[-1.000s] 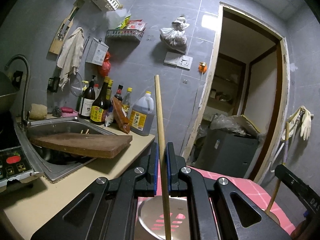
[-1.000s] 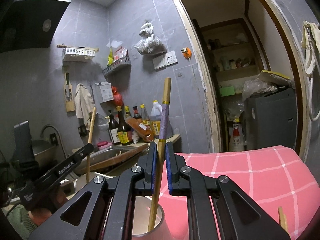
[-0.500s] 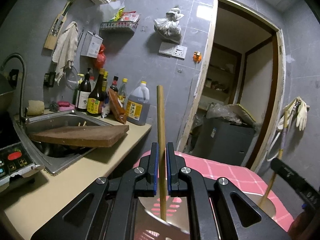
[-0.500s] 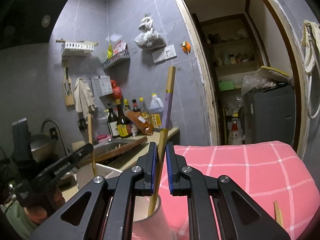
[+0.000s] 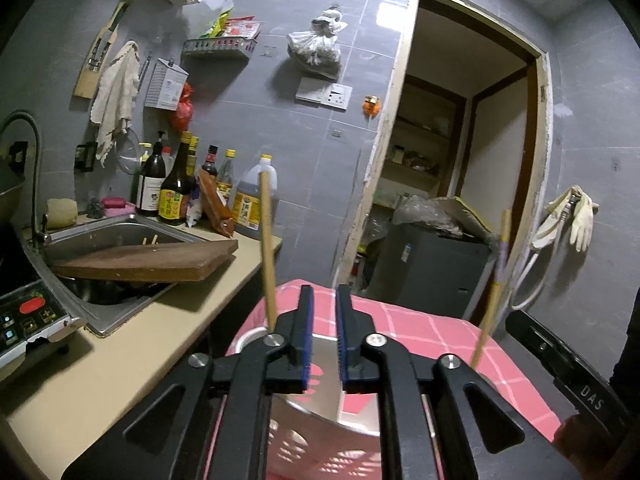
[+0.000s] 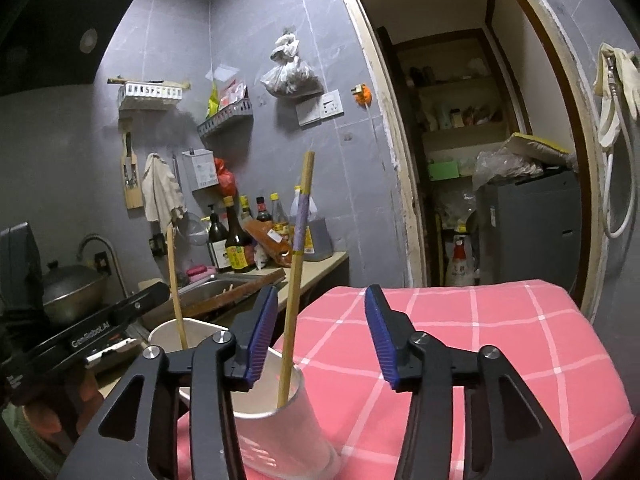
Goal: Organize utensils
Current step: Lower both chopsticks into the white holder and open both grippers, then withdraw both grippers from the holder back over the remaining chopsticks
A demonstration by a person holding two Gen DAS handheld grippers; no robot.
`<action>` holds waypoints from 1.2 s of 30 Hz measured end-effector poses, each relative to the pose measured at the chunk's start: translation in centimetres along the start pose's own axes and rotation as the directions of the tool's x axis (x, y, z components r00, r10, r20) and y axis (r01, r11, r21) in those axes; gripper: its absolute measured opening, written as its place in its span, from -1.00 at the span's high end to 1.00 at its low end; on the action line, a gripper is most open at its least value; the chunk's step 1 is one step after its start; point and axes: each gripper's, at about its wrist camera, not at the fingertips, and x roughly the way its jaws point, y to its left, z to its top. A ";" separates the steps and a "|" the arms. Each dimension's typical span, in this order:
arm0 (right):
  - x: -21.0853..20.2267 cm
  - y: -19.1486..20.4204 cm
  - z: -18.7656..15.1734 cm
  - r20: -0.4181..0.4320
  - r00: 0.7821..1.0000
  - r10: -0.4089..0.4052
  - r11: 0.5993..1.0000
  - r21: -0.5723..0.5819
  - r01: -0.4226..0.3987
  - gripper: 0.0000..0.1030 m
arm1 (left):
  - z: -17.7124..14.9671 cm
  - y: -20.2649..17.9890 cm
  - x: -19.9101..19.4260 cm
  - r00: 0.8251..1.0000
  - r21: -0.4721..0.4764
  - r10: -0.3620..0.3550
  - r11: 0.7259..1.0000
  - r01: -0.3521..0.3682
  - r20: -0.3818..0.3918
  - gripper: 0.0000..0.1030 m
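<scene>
Both chopsticks released: the right hand-held gripper (image 6: 320, 332) has just opened wide, its purple-banded chopstick (image 6: 294, 288) leaning free inside the white cup (image 6: 280, 420) on the pink-checked tabletop (image 6: 480, 360); the left hand-held gripper (image 5: 323, 336) has just parted slightly, empty, its plain chopstick (image 5: 267, 248) standing in the metal pot (image 5: 248, 342), where the rim props it upright.

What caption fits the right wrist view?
Open right gripper beside purple-banded wooden chopstick standing in white cup.

On the left we see a steel sink (image 5: 120, 232) with a brown wooden cutting board (image 5: 152, 264) lying tilted across it. Dark sauce bottles (image 5: 176, 188) stand on the beige counter (image 5: 120, 344) behind it, below a white towel (image 5: 116, 96) hanging on the grey tiled wall (image 5: 280, 128). Far right, we see an open doorway (image 5: 460, 168).
</scene>
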 end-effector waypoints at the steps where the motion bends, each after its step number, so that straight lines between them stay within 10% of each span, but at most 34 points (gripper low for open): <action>1: -0.4 -0.1 0.1 0.006 1.000 -0.003 1.000 0.001 0.003 -0.01 | 0.0 -0.2 -0.2 1.000 -0.001 -0.006 1.000 0.006 -0.002 0.61; 17: -11.3 -2.8 1.0 0.124 0.982 -0.140 0.989 -0.020 0.143 -1.00 | -1.3 -5.7 -4.8 0.990 0.042 -0.141 0.989 0.140 0.003 -0.46; 36: -16.9 -6.9 -2.4 0.094 0.939 -0.330 0.937 -0.085 0.337 -1.00 | -6.4 -12.9 -5.1 0.956 0.162 -0.263 0.945 0.283 -0.133 -0.81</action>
